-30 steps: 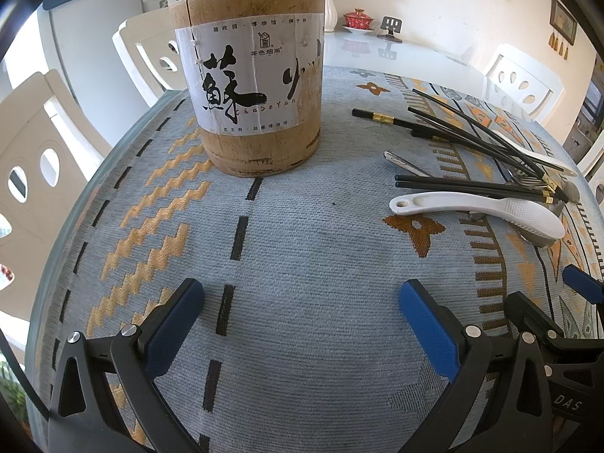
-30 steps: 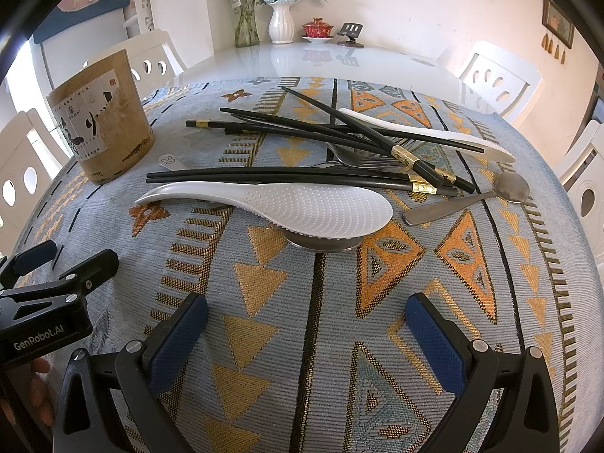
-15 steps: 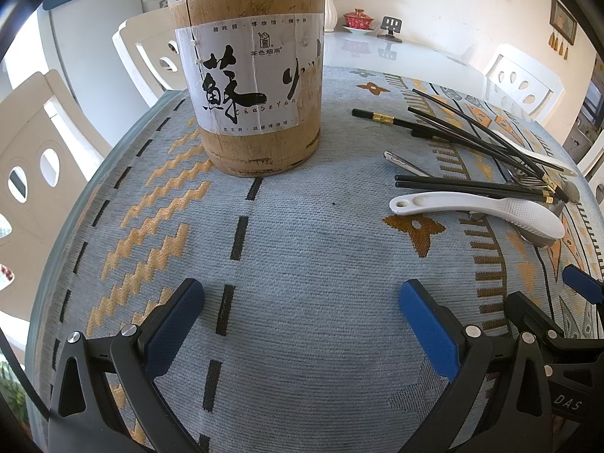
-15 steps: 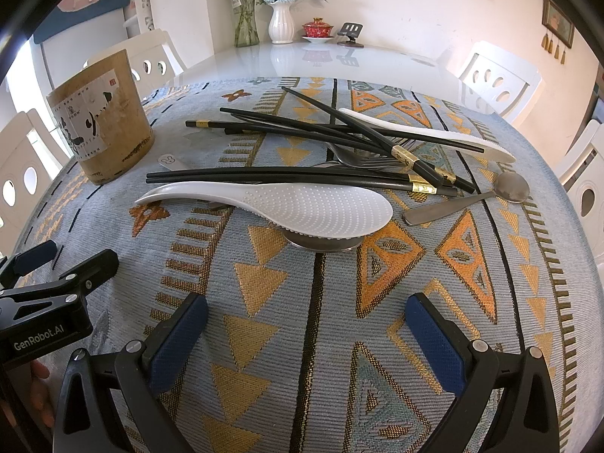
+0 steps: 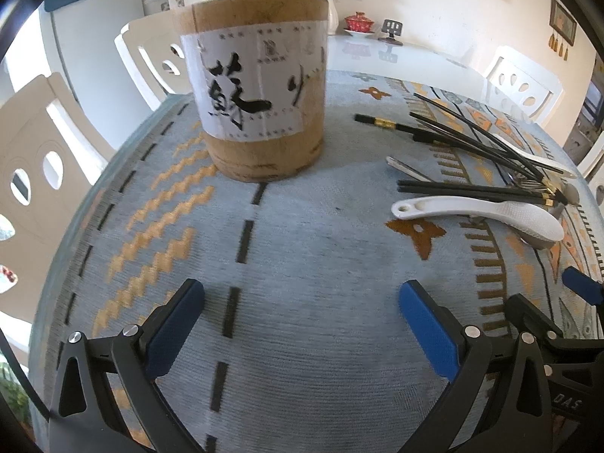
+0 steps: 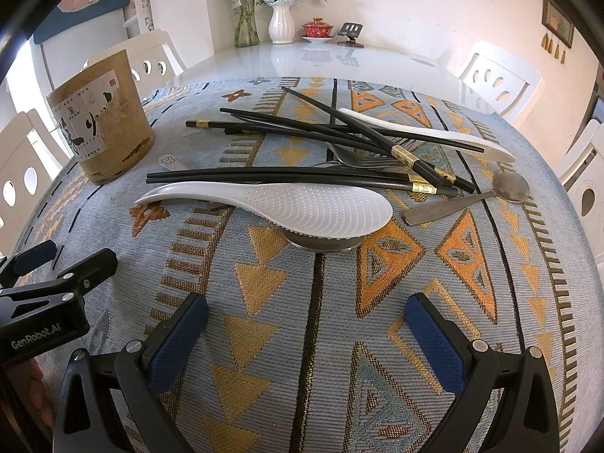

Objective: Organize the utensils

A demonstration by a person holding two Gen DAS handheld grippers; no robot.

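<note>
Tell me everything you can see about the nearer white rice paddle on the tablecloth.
The nearer white rice paddle looks like glossy white plastic, with a broad oval blade covered in small raised dots and a tapering handle with a hole near its end, seen in the left wrist view. It lies flat, handle pointing toward the bamboo holder. Its blade rests on a metal spoon bowl underneath; black chopsticks lie just behind it. No gripper touches it.

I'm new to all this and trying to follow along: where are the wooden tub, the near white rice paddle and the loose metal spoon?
wooden tub (image 6: 102, 139), right wrist view, on its side wall.
near white rice paddle (image 6: 317, 207), right wrist view, on its dimpled blade.
loose metal spoon (image 6: 511, 187), right wrist view, on its bowl.
</note>
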